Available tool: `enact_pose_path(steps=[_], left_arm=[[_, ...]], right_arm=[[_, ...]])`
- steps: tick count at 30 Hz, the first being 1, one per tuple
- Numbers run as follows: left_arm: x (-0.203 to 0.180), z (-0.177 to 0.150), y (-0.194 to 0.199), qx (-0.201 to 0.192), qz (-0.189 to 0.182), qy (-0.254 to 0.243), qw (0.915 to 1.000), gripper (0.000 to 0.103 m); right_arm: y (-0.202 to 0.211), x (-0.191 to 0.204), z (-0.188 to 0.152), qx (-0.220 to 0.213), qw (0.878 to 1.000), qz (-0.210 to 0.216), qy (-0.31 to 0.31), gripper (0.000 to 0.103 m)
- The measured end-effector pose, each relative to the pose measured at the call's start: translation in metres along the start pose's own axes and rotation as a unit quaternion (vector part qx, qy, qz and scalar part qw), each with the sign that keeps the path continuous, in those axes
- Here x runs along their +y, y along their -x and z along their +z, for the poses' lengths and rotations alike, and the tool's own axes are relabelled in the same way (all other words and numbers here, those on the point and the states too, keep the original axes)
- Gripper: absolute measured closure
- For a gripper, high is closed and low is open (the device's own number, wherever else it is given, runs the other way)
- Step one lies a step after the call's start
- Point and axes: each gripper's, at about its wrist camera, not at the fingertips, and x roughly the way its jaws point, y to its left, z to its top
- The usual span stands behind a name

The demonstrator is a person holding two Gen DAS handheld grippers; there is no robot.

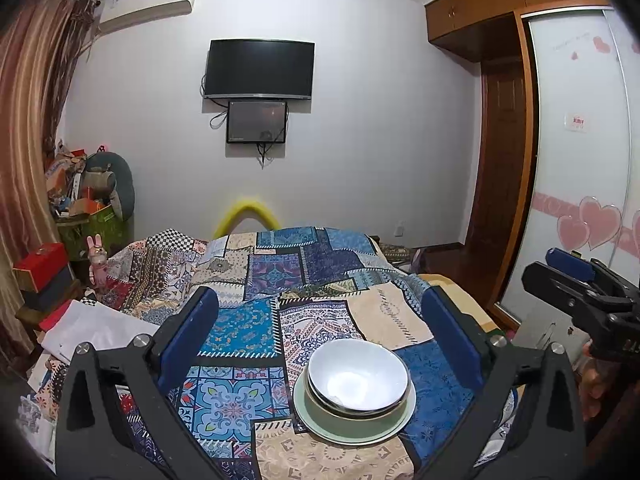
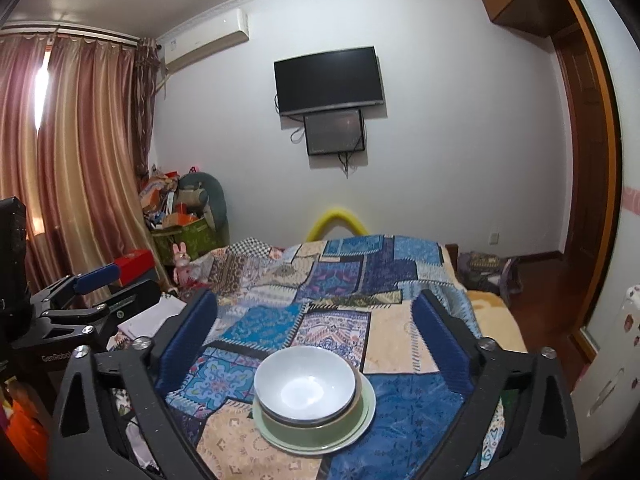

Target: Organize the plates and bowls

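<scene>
A white bowl [image 1: 358, 376] [image 2: 306, 386] sits nested in an olive-green bowl [image 1: 394, 416] [image 2: 316, 432], which stands on a pale green plate [image 1: 316, 428] [image 2: 364, 420]. The stack rests on a patchwork cloth [image 1: 256, 276] [image 2: 352, 272]. My left gripper [image 1: 320, 300] is open above and behind the stack with nothing between its blue pads. My right gripper [image 2: 316, 300] is open in the same way. Each wrist view catches the other gripper at its edge: the right one [image 1: 552, 270] and the left one [image 2: 120, 280], both apart from the dishes.
The cloth covers a bed-like surface. White paper [image 1: 96, 328] lies at its left edge. Boxes and a pink rabbit toy [image 1: 98, 264] crowd the left corner by the curtains [image 2: 80, 160]. A wardrobe [image 1: 576, 140] stands at the right. A TV [image 1: 258, 68] hangs on the far wall.
</scene>
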Motion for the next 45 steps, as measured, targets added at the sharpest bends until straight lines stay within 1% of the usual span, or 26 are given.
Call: enact_pose_path(steps=[10, 25, 45], left_arm=[[-0.0025, -0.0033, 0.0042, -0.006, 0.000, 0.001, 1.0000, 0.000], [-0.0028, -0.0064, 0.0062, -0.008, -0.003, 0.003, 1.0000, 0.000], [-0.0001, -0.0070, 0.0034, -0.004, -0.006, 0.008, 0.9999, 0.000]], right_arm=[[0.0062, 0.0048, -0.0052, 0.000, 1.000, -0.006, 0.010, 0.000], [0.0088, 0.0050, -0.0055, 0.000, 1.000, -0.003, 0.008, 0.000], [0.0080, 0.0047, -0.0074, 0.004, 1.000, -0.001, 0.007, 0.000]])
